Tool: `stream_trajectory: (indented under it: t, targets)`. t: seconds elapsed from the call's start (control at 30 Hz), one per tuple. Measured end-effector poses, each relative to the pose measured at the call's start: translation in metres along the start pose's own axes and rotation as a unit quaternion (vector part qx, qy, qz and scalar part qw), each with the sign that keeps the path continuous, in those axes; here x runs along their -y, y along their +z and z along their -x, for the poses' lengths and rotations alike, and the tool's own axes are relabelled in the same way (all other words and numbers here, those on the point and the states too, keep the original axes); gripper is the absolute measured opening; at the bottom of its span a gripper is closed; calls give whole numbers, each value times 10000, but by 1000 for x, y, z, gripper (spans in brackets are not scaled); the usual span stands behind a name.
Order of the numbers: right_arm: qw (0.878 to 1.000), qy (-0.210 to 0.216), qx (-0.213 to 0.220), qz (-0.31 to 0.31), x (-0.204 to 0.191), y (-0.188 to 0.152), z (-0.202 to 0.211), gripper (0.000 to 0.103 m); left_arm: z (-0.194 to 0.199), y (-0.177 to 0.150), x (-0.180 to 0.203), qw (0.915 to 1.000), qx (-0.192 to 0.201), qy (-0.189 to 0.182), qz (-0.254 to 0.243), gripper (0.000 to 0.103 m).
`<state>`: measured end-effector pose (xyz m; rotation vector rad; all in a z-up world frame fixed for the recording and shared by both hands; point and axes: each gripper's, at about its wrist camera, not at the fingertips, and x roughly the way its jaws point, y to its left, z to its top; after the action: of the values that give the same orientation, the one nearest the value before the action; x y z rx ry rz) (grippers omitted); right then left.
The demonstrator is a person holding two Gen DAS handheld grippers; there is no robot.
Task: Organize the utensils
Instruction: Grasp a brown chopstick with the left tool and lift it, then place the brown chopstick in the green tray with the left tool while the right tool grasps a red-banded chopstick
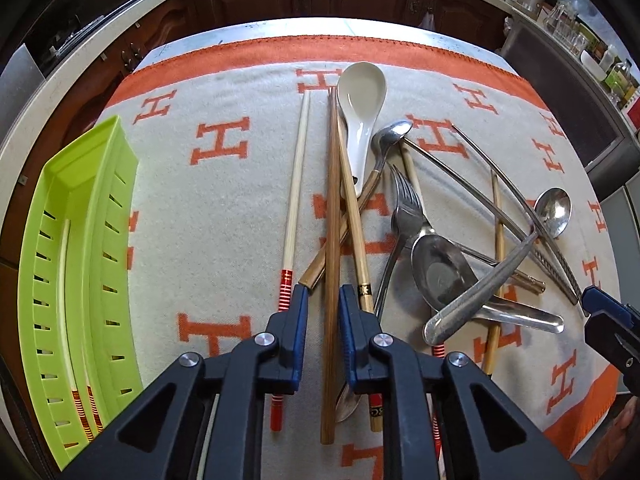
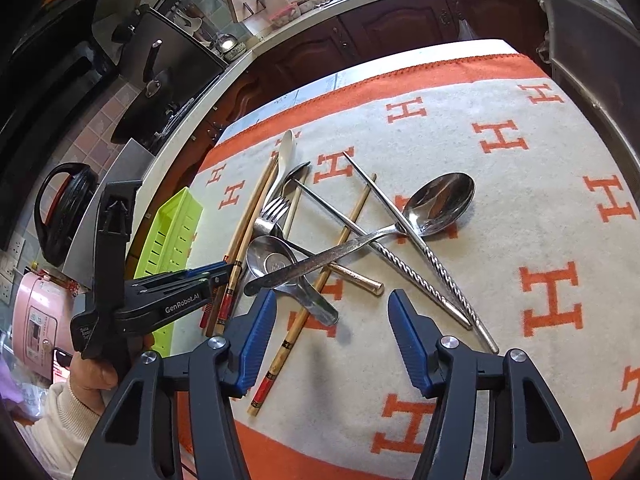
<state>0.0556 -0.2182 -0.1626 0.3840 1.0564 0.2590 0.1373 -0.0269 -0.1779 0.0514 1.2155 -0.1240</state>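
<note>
Left wrist view, left to right: green tray (image 1: 86,216) at the blanket's left edge, already holding pale chopsticks; then left gripper (image 1: 323,300) clenched on a dark wooden chopstick (image 1: 331,240) among the piled utensils mid-blanket. Judged the pick-up step; next, lifting clear of the crossed sticks and carrying over to the tray. Farther right, metal spoons and fork (image 1: 406,208), tangled. Right gripper (image 2: 332,312) released, hovering over them, grasping nothing. Orange-patterned blanket (image 2: 520,200) on a table; dark kitchen cabinets behind.
</note>
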Motion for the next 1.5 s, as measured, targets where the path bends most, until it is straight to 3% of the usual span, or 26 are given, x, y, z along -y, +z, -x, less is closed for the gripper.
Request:
stream_trajectory:
  t: [0.07,0.27,0.47,0.77,0.97,1.1,1.27,1.5]
  targets:
    - [10000,7,-26,-19,0,0,-3,58,-1,1,-1,10000,49,5,29,5]
    - [10000,18,-45,16,-4,-2,-7,56,7,-1,-7,9993,278,-5,242,4]
    - [9998,16,-96,174,-18,0,-7,53,41,-3,-20,9980,479,-10,418,4]
    - [9975,212,-213,636,-70,16,-17,42,101,-25,-72,9935,754,-30,858,4]
    - [9951,224,-321,910,-113,27,-39,34,116,-38,-110,9900,947,369,981,4]
    - [9936,67,-435,1037,-136,34,-65,27,113,-41,-135,9870,1025,783,962,4]
    - [9924,-183,-598,1058,-150,39,-99,21,87,-46,-154,9897,749,816,910,5]
    - [9885,-730,-836,1025,-150,41,-140,18,59,-56,-164,9934,476,588,858,6]
